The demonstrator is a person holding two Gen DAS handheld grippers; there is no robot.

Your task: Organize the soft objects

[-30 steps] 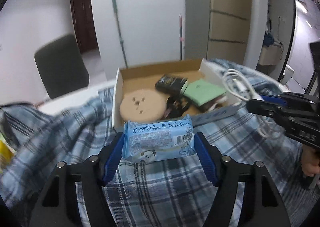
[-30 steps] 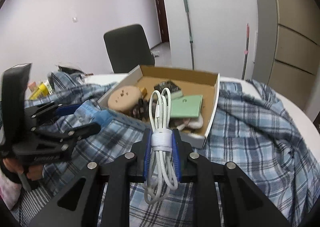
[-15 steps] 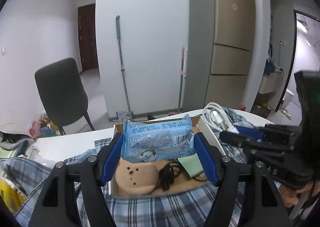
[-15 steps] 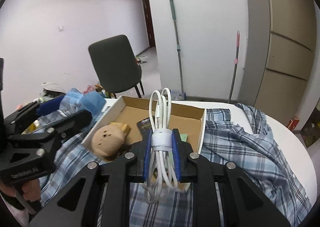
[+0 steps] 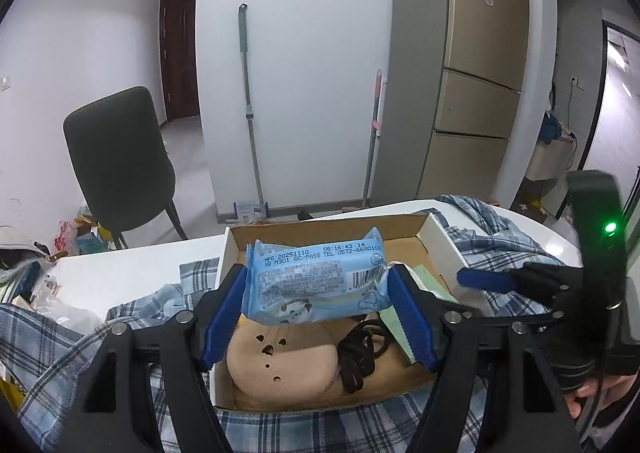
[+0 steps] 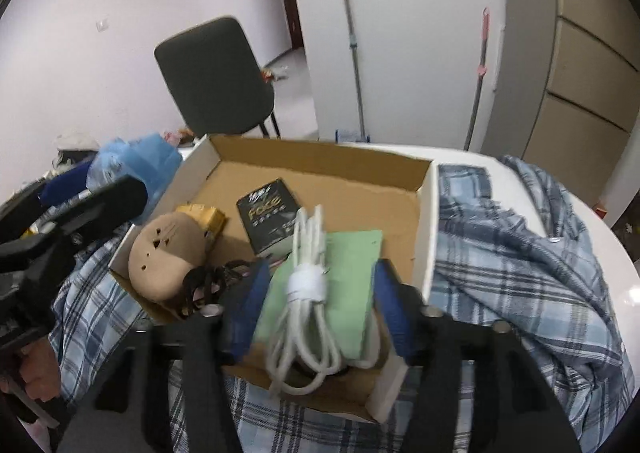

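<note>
Already in the box: a tan round plush cushion [image 6: 166, 261] with small face holes, a yellow packet [image 6: 208, 218] behind it, a tangle of black cord [image 6: 208, 277], a black sachet marked "Face" [image 6: 269, 221] and a pale green flat pouch [image 6: 340, 293] all lie inside the open cardboard box [image 6: 320, 157].

Cable: the bundled white charging cable [image 6: 306, 293], tied with a white strap, lies over the green pouch at the box's near end; it sits between the right fingers but neither blue pad presses on it (so it reads as delivered, by my judgement).

Right gripper [image 6: 316, 313]: its jaws have just been opening and now stand apart with clear gaps either side of the cable, holding nothing.

Left gripper [image 5: 316, 299]: spread wide and clamped on a light-blue wet-wipe pack [image 5: 316, 283], both blue pads flat against the pack's short ends.

Wipe pack position: held in the air above the box, over the tan cushion and black cord, not yet resting on anything inside.

Still to do: lower and let go of the wipe pack in the box, likely in the free cardboard floor at the far side (the near half is crowded).

Other leftovers: the blue plaid shirt [image 6: 520, 273] lies spread under and around the box on the white table [image 5: 120, 273]; whether it counts among the soft things to be tidied I cannot tell.

Progress: well along, one item dropped this instant and one in hand.
</note>
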